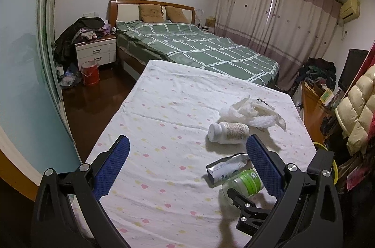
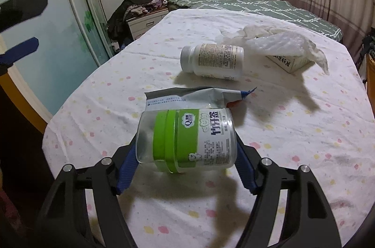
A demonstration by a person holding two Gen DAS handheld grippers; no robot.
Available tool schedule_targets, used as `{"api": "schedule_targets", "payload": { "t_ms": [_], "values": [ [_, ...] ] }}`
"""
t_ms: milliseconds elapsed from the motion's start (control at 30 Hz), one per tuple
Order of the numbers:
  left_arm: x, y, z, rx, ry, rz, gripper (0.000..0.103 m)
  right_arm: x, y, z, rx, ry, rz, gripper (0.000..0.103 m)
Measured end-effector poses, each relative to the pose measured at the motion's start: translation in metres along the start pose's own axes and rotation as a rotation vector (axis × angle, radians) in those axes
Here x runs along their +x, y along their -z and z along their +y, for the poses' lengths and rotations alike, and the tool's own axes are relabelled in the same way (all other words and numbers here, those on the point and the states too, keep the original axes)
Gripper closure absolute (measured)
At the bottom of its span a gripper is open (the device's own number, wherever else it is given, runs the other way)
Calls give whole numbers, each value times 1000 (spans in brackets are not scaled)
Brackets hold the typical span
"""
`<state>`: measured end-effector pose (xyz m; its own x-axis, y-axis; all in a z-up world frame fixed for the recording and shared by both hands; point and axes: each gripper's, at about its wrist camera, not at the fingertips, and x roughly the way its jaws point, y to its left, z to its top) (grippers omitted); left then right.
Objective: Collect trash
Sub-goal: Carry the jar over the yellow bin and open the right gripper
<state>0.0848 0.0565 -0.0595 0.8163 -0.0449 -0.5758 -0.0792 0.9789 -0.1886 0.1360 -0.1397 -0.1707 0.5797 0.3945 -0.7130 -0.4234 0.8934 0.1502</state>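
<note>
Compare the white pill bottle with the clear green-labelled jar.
The white pill bottle is opaque with a beige text label; the clear jar is see-through with a green-and-white label. The bottle lies free on the tablecloth; the jar sits between the jaws of the right gripper. The bottle lies farther from the camera, beside crumpled paper. Both lie on their sides.

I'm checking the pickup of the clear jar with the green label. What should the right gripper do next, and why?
Probably lift it. The right gripper has its pads against both sides of the clear jar, which lies sideways near the foil pouch.
</note>
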Motion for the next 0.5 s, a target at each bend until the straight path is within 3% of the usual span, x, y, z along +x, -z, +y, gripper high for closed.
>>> {"api": "schedule_targets", "payload": {
  "t_ms": [267,500],
  "values": [
    [4,2,-3,6,0,8,5,-20,2,-14,32,10,-34,35],
    [12,5,-9,15,-1,29,5,-45,2,-58,116,96,-90,35]
  ]
}}
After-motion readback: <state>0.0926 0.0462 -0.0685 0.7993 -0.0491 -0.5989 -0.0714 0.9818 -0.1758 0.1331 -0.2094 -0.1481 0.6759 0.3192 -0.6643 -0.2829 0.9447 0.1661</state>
